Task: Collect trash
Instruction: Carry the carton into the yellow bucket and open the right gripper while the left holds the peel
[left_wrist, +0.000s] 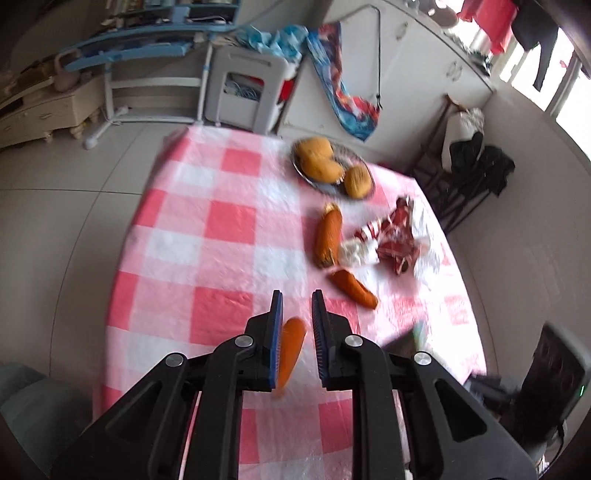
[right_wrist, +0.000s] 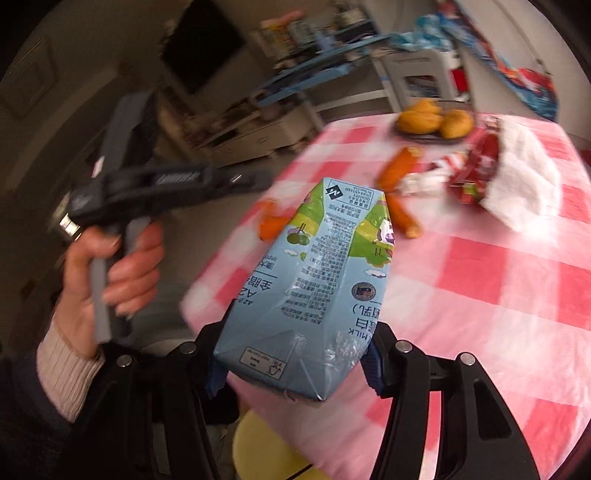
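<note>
My left gripper (left_wrist: 297, 295) is over the pink checked table (left_wrist: 207, 236), shut on a thin orange carrot-like piece (left_wrist: 291, 347) that lies against its left pad. In the right wrist view this gripper (right_wrist: 258, 181) is held by a hand (right_wrist: 110, 273) at the left, blurred. My right gripper (right_wrist: 295, 358) is shut on a light blue milk carton (right_wrist: 317, 273), lifted above the near table edge. A crumpled red and white wrapper (left_wrist: 391, 236) with a white bag (right_wrist: 524, 181) lies on the right side of the cloth.
Two more orange pieces (left_wrist: 328, 232) (left_wrist: 354, 288) lie beside the wrapper. A dish of yellow buns (left_wrist: 332, 162) stands at the table's far side. A black chair (left_wrist: 554, 373) is at the right. Something yellow (right_wrist: 266, 446) sits below the near table edge.
</note>
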